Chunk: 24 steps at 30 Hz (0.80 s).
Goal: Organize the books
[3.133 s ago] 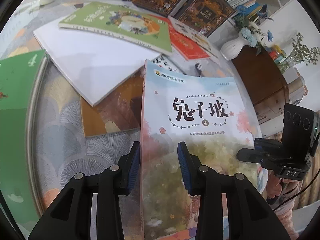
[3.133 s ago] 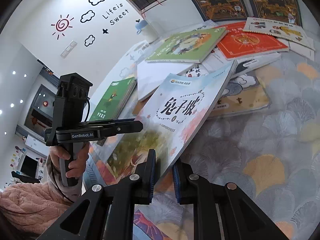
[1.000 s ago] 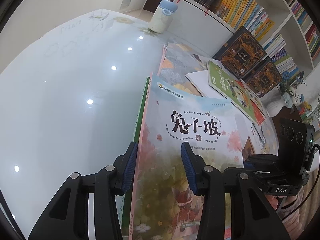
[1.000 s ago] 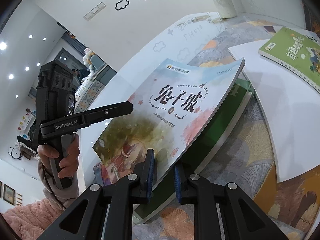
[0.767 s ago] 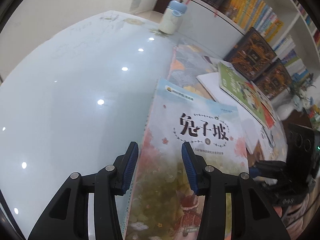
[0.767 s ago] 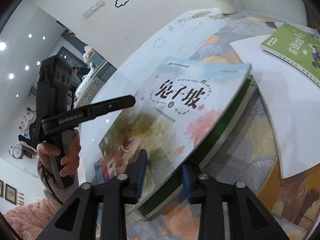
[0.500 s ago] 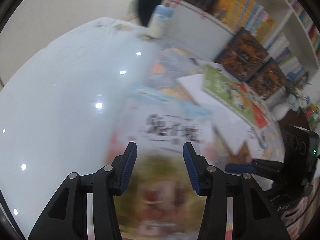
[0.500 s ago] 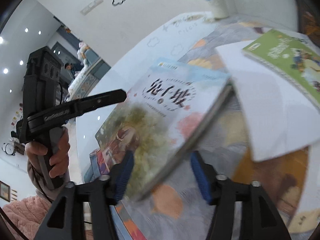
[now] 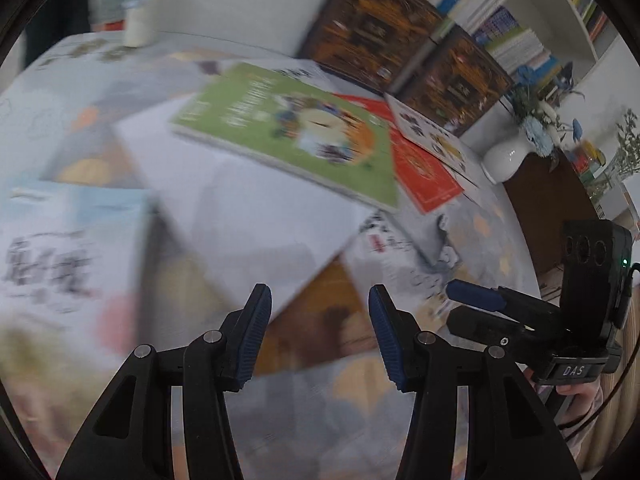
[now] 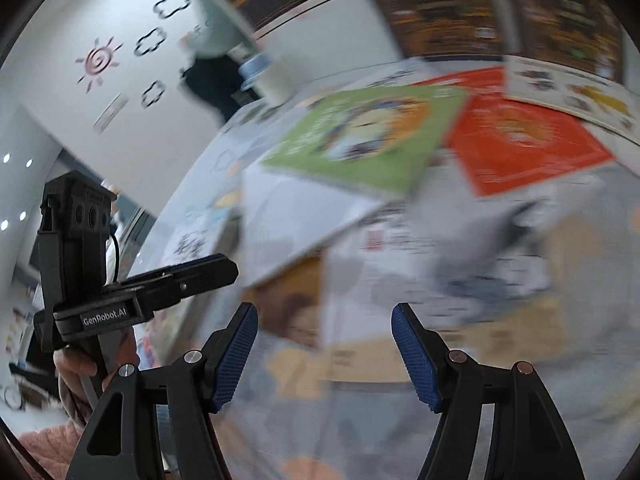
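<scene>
The pale blue book with black characters (image 9: 60, 248) lies flat at the left of the table, and no gripper touches it. In the left wrist view my left gripper (image 9: 318, 296) stands open over a brown book (image 9: 316, 320) and the corner of a white book (image 9: 248, 208), with nothing between its fingers. My right gripper (image 10: 325, 312) hovers over the same brown book (image 10: 288, 308). Its jaws are opening and hold nothing. A green book (image 9: 288, 136) lies on the white one, with a red book (image 9: 424, 172) beside it. Both views are motion-blurred.
Two dark ornate books (image 9: 372, 28) stand against the shelf at the back. A white vase with flowers (image 9: 504, 160) sits at the right by a brown cabinet (image 9: 552, 200). A bottle with a blue cap (image 9: 140, 12) stands far left. A hand holds each gripper's handle.
Both grippers let go of the pale blue book, which now lies at the left. Both swung right over the scattered pile, and the right jaws opened wide.
</scene>
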### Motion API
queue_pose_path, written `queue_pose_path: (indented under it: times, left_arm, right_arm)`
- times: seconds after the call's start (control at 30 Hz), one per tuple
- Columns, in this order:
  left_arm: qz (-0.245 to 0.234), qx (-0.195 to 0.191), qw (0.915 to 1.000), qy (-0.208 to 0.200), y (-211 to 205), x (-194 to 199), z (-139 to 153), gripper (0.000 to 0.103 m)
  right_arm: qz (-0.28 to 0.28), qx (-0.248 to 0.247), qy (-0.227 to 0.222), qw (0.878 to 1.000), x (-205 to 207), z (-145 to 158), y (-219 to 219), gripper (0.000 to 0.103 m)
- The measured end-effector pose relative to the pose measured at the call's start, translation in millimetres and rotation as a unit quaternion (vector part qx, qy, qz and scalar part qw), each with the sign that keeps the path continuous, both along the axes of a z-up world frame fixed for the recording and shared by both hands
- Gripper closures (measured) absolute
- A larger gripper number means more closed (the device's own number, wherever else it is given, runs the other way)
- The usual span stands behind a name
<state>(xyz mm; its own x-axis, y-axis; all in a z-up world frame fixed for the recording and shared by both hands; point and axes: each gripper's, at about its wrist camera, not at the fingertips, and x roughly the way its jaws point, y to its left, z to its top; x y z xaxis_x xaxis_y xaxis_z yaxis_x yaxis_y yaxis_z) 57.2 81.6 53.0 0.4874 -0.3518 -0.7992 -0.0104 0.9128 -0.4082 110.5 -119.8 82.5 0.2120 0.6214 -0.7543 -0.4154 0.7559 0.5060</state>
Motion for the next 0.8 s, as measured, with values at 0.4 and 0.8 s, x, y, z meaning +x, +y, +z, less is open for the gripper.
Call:
queue_pose_path:
  times: [0.4, 0.8]
  left_arm:
    - [0.040, -0.053, 0.9977, 0.013, -57.9, 59.0, -15.4, 0.055]
    - [0.077, -0.052, 0.9956, -0.011, -24.8, 89.1, -24.0, 0.055]
  right_arm:
    - [-0.029, 0.024, 0.000, 0.999, 124.1, -5.0, -63.6, 0.036]
    - [-0.009, 0.032, -0.036, 0.999, 253.1, -16.1, 18.3, 0.035]
